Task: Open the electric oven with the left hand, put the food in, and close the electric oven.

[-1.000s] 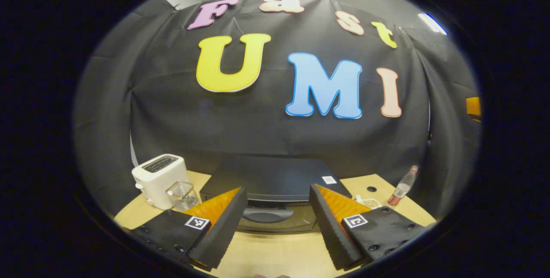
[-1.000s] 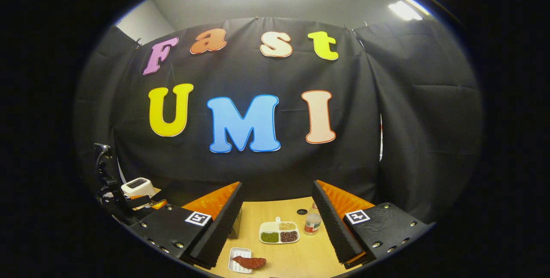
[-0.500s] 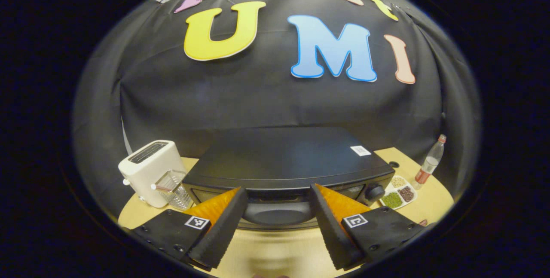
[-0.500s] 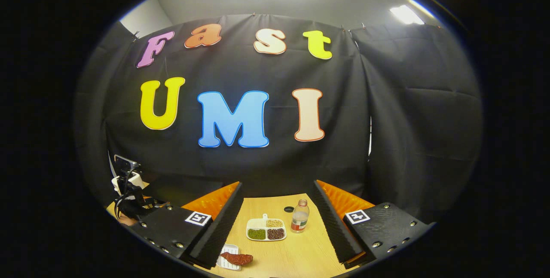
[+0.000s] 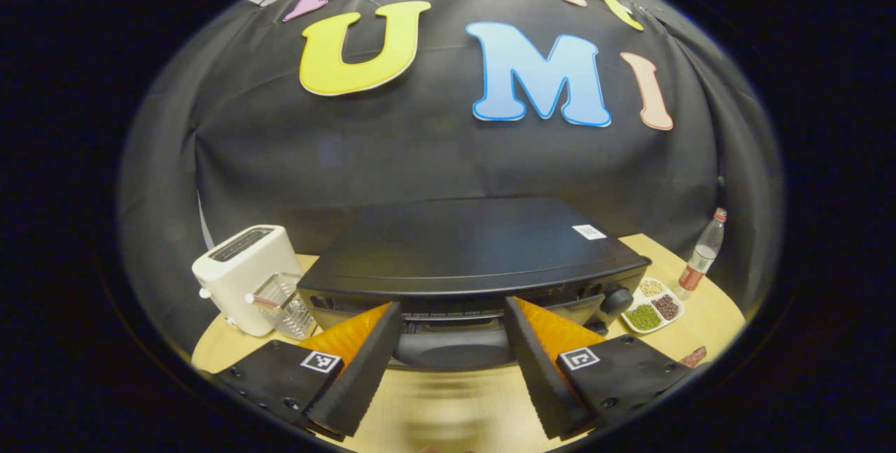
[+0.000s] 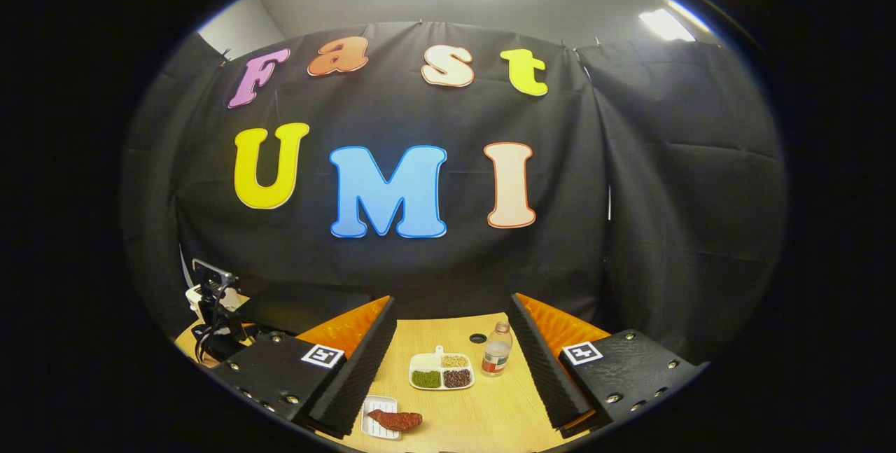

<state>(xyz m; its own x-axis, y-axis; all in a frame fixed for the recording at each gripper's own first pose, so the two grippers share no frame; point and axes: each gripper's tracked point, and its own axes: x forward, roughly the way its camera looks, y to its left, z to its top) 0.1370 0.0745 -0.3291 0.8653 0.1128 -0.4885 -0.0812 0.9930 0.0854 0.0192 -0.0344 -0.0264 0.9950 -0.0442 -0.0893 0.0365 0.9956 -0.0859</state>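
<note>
The light wooden counter [image 5: 448,411] carries everything, and the largest thing on it is the black electric oven [image 5: 469,250], seen at the centre of the left gripper view with its door shut and its dark curved handle [image 5: 451,348] at 6 o'clock. The left gripper [image 5: 451,362] hangs just before that handle with its fingers spread wide to either side, holding nothing. At 9 o'clock of the oven stands a white toaster [image 5: 241,274], with a clear glass measuring cup [image 5: 283,302] just beside it. At 3 o'clock lie a white divided dish of beans [image 5: 651,302] and a clear plastic bottle with a red label [image 5: 700,257]. In the right gripper view the right gripper [image 6: 451,362] is likewise open and empty above the counter, and the food, a reddish-brown piece on a small white tray [image 6: 392,421], lies at 6 o'clock, near its left finger.
</note>
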